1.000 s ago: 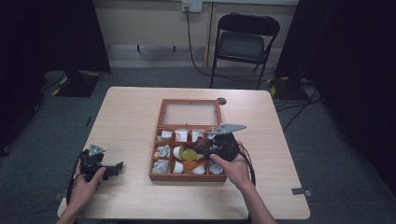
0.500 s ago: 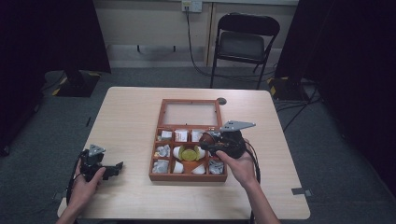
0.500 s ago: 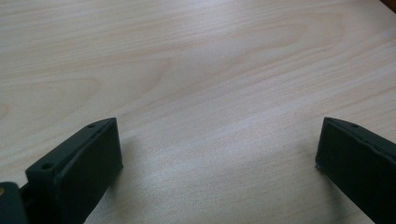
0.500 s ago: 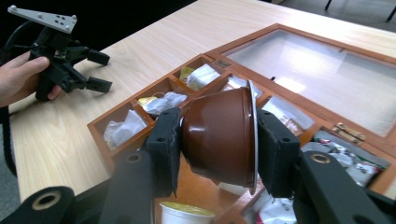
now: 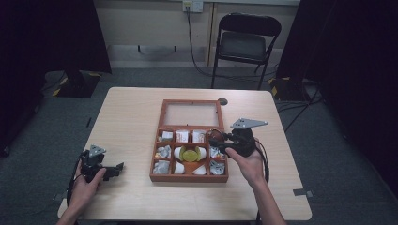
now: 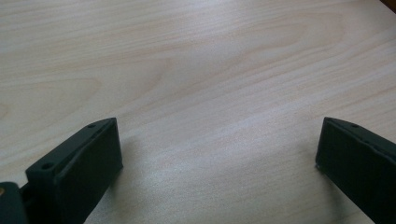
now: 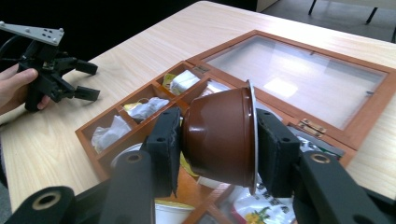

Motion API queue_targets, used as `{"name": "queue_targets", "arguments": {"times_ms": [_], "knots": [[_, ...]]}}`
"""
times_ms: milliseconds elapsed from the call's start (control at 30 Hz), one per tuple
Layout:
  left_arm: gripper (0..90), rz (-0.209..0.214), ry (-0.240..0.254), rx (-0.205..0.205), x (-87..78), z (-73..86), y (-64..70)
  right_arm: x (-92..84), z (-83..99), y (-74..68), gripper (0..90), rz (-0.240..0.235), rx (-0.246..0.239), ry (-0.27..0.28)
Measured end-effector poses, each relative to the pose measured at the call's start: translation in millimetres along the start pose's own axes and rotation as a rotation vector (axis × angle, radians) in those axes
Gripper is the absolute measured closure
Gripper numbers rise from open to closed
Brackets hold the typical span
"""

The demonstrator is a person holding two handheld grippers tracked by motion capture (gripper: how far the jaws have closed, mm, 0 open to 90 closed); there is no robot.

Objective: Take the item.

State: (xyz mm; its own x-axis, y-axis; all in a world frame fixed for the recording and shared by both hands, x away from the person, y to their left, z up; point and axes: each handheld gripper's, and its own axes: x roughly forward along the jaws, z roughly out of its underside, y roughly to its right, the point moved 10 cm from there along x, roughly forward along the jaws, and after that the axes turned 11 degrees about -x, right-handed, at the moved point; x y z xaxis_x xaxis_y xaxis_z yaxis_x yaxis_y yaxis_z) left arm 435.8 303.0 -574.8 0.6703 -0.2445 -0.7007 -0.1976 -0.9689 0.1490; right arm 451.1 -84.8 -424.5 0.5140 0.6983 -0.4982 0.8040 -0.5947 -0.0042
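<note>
Brown capsule (image 7: 219, 137) clamped in right gripper (image 7: 217, 140) above wooden box (image 7: 369, 109), left gripper (image 6: 217, 154) spread wide

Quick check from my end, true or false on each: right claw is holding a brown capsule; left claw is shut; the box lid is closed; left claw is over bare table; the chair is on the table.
1. The right claw grips a brown plastic coffee capsule. True.
2. The left claw is shut. False: its jaws stand wide apart, nothing between them.
3. The glass-panelled lid of the compartmented wooden box is closed. False: it lies open, flat on the table.
4. The left claw is over bare light wooden table. True.
5. The black folding chair stands on the table. False: it stands on the floor behind.
</note>
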Motion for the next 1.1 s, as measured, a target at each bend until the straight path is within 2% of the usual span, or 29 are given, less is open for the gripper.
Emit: {"name": "queue_targets", "arguments": {"times_ms": [333,667,1100], "knots": [[0.0,0.0,0.0,0.0,0.0,0.0,0.0,-17.2,2.9,19.3,55.3,0.042,0.018,0.017],[0.0,0.0,0.0,0.001,-0.1,0.1,0.0,-29.0,8.0,31.9,55.4,0.077,0.031,0.02],[0.0,0.001,-0.003,0.001,-0.2,0.2,0.0,-35.8,30.6,58.2,55.4,0.141,0.071,-0.012]]}}
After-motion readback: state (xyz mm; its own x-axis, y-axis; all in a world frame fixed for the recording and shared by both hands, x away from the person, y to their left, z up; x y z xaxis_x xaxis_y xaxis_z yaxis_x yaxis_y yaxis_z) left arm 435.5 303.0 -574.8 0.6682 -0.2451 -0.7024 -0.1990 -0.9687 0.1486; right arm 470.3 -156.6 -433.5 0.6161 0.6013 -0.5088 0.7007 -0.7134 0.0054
